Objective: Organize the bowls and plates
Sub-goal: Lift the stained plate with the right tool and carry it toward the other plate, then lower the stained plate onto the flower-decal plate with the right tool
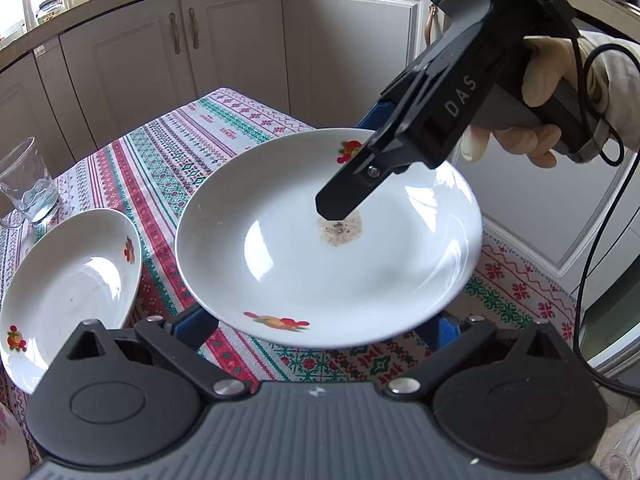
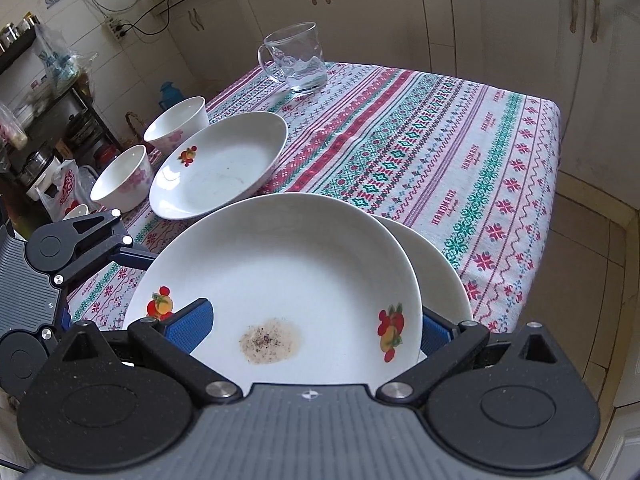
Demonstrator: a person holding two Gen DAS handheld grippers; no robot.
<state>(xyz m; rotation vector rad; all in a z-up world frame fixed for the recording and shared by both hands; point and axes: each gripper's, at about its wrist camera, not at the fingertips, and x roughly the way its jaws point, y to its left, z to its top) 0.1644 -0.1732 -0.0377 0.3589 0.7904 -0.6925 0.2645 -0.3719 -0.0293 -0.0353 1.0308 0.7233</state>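
Observation:
A white plate [image 1: 320, 264] with fruit decals and a brownish residue spot [image 2: 270, 340] is held tilted above the table. My right gripper [image 2: 312, 328] is shut on its rim, one finger on top and the blue pad beneath; the left wrist view shows it [image 1: 340, 200] coming in from the upper right. My left gripper [image 1: 320, 328] is open, its blue pads spread wide under the plate's near rim. A second white plate [image 2: 444, 276] shows just below the held one. A third decal plate [image 2: 220, 164] lies on the tablecloth. Two white bowls [image 2: 178, 124] [image 2: 122, 180] stand beyond it.
A glass mug [image 2: 296, 60] holding a little water stands near the table's far edge. A patterned cloth covers the table [image 2: 420, 148]. A gloved hand [image 1: 560, 92] holds the right gripper. Cream cabinets [image 1: 224, 40] surround the table, with cluttered shelves [image 2: 44, 120] at left.

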